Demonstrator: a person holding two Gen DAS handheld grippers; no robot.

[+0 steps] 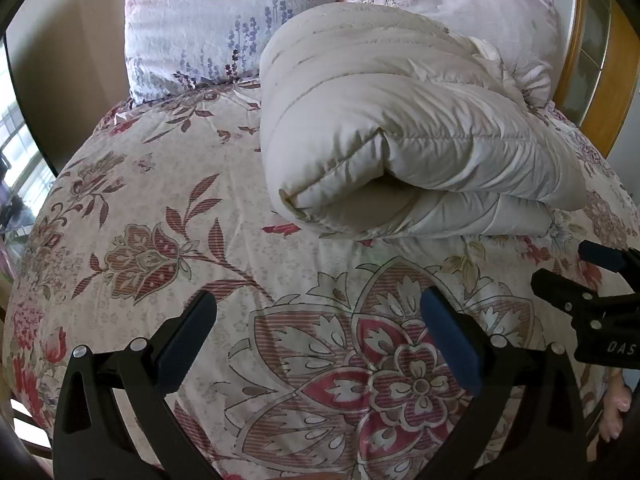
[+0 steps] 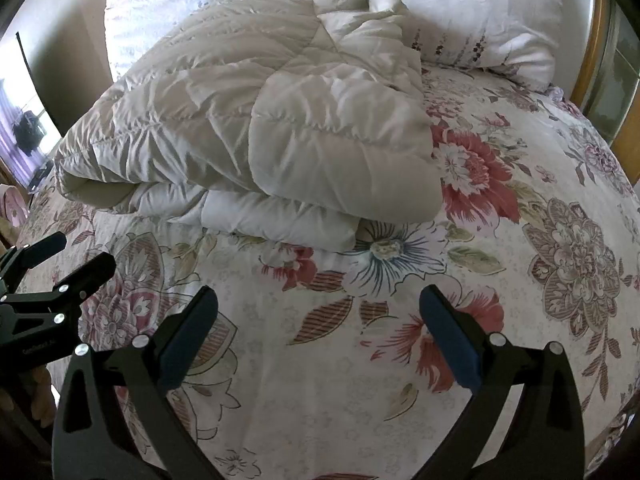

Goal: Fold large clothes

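Observation:
A cream quilted padded garment (image 1: 384,128) lies folded into a thick bundle on the floral bedspread (image 1: 168,208); it also shows in the right wrist view (image 2: 256,120). My left gripper (image 1: 318,304) is open and empty, hovering over the bedspread in front of the bundle. My right gripper (image 2: 318,300) is open and empty too, just short of the bundle's near edge. The right gripper shows at the right edge of the left wrist view (image 1: 592,272). The left gripper shows at the left edge of the right wrist view (image 2: 76,256). Neither touches the bundle.
Two pink floral pillows (image 1: 192,28) (image 2: 480,20) stand behind the bundle against the head of the bed. A wooden headboard frame (image 1: 600,92) runs along the right. A window (image 1: 16,152) lies to the left. A hand (image 1: 616,412) shows at the lower right.

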